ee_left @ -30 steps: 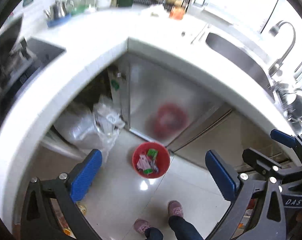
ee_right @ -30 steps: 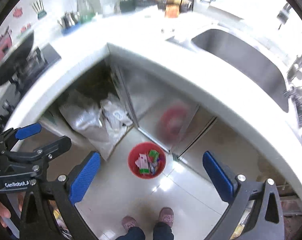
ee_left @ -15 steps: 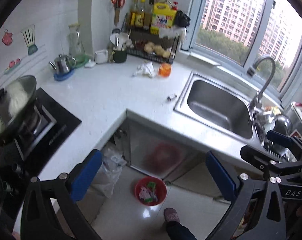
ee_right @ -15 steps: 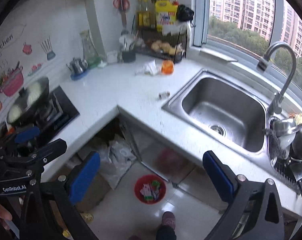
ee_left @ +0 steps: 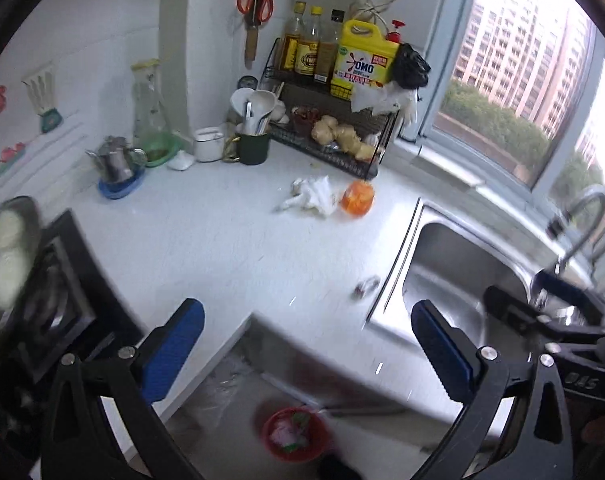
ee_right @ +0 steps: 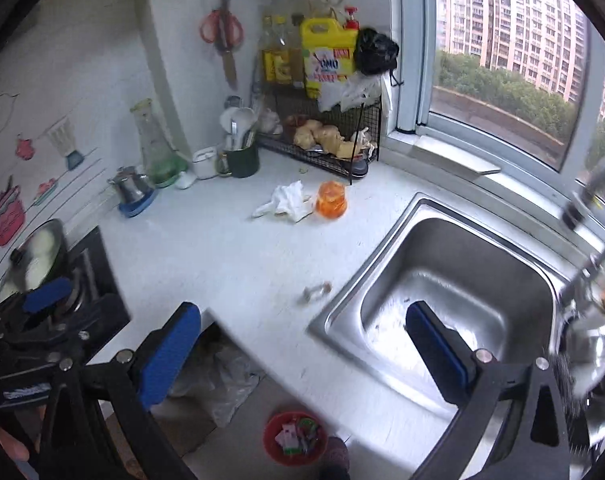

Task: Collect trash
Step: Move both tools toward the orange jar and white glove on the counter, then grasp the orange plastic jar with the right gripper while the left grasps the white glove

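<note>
The white desk (ee_left: 190,248) spreads ahead of both grippers, with the steel sink (ee_right: 454,288) to the right. Below the jaws, on the floor, stands the red trash bin (ee_right: 296,438). Far ahead lies a crumpled white tissue (ee_left: 312,196), just beside an orange wrapper (ee_left: 357,198); both look light, soft and crushable, best pinched at a raised fold. A small wrapper scrap (ee_right: 316,291) lies nearest, by the sink rim. The left gripper (ee_left: 306,350) and right gripper (ee_right: 302,350) hold their jaws wide apart, empty.
</note>
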`<state>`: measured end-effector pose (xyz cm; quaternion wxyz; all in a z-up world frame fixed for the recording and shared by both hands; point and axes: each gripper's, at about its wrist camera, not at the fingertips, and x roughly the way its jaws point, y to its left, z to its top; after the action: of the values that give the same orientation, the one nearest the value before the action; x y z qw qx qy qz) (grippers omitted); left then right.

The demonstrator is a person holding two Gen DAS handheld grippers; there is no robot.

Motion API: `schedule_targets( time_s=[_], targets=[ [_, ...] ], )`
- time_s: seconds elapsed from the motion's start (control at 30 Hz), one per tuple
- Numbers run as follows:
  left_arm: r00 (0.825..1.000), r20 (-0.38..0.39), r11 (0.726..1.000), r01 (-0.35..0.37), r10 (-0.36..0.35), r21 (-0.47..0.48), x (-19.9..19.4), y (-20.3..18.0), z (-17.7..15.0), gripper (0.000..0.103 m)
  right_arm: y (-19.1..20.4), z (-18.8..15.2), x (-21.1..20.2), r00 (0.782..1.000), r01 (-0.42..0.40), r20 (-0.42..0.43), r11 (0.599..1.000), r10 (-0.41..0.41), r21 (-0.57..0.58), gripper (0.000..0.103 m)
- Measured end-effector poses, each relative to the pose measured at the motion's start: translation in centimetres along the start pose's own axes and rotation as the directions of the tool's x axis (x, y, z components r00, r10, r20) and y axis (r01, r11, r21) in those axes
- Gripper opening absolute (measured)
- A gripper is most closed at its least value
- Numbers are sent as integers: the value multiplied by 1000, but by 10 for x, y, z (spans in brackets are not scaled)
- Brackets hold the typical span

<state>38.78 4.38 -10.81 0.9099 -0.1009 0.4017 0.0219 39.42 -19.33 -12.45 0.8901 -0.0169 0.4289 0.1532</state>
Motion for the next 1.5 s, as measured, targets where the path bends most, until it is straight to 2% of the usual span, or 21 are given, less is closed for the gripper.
schedule_targets(
  time_s=[0.2, 0.43, 0.7, 0.73, 0.93, 1.3, 1.5],
  targets=[
    [997, -78, 999, -33, 30, -30, 97, 0, 56, 102, -39, 55, 79, 996, -15, -83, 1000, 14, -14, 102],
    [987, -160, 997, -35, 23, -70, 181, -4, 92, 102, -76, 101, 152, 987, -10, -160, 1000, 7, -16, 102],
    [978, -202, 993, -66, 45, -99, 241, -1, 111, 102, -92, 126, 214, 976, -34, -215, 999, 29, -19, 100],
    [976, -211, 993, -76, 54, -93, 251, -1, 112, 102, -94, 129, 220, 975, -38, -220, 999, 33, -17, 97],
    [968, -237, 992, -98, 77, -75, 297, -2, 119, 102, -101, 143, 267, 964, -52, -264, 998, 43, -28, 96],
    [956, -268, 991, -131, 116, -40, 365, 6, 126, 102, -102, 151, 322, 941, -74, -333, 996, 57, -40, 89],
    [955, -276, 992, -120, 108, -26, 388, 6, 124, 101, -99, 150, 345, 921, -88, -384, 995, 66, -42, 70]
  ],
)
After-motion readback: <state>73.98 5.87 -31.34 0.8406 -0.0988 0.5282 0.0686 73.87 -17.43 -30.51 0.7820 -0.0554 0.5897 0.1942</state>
